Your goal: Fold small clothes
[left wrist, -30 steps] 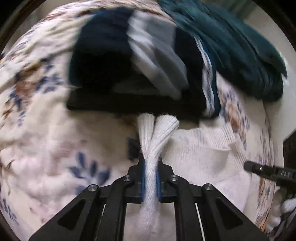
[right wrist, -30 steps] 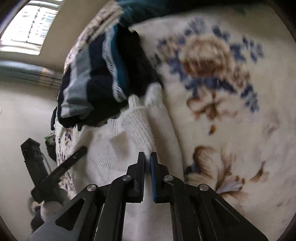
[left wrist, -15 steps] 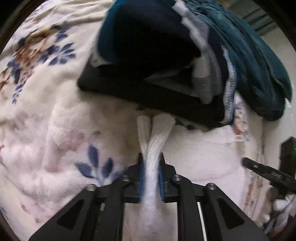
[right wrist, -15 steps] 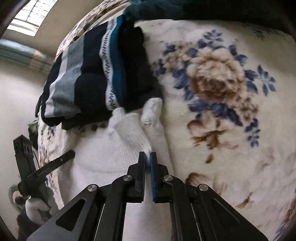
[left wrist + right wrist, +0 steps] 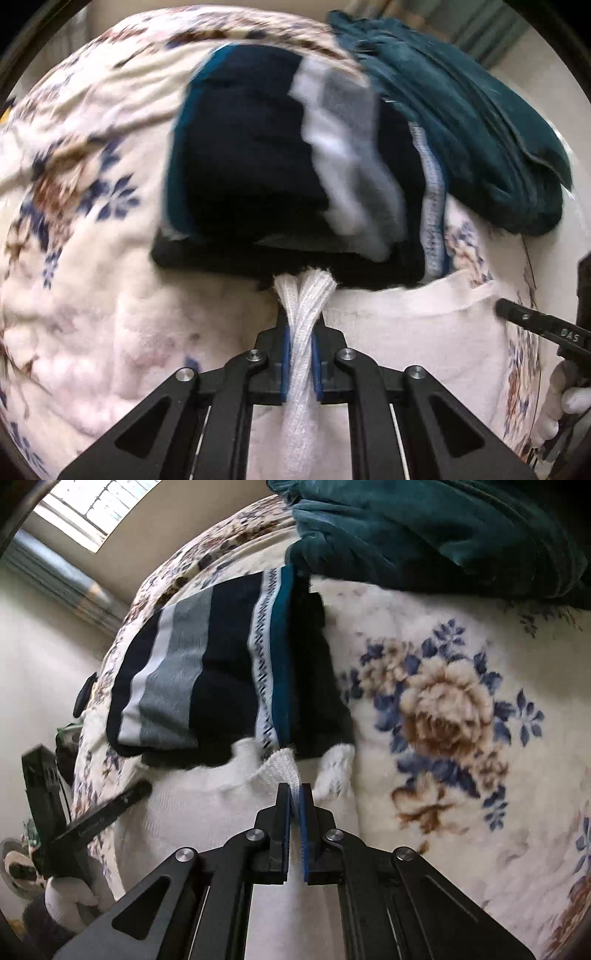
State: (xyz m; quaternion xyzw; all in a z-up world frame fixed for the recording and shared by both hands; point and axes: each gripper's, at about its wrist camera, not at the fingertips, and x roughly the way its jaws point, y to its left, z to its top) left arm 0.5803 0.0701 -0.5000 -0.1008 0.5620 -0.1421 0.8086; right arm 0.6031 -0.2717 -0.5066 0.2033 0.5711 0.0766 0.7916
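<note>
A white knit garment [image 5: 413,332] lies on the floral blanket [image 5: 92,295]. My left gripper [image 5: 299,332] is shut on a bunched ribbed edge of it, which sticks out past the fingertips. My right gripper [image 5: 294,801] is shut on another ribbed edge of the white knit garment [image 5: 192,812]. Both held edges sit right against a folded navy striped garment [image 5: 280,166], which also shows in the right wrist view [image 5: 221,672]. The other gripper's finger shows at the right edge of the left wrist view and at the left of the right wrist view.
A dark teal garment [image 5: 461,110] is heaped behind the striped one and shows in the right wrist view [image 5: 443,528]. The floral blanket [image 5: 461,720] spreads to the right. A wall and window [image 5: 92,509] lie beyond the bed's far-left edge.
Both grippers have moved forward with the white garment's edges. The held edges now reach the foot of the folded striped garment. Both stay shut.
</note>
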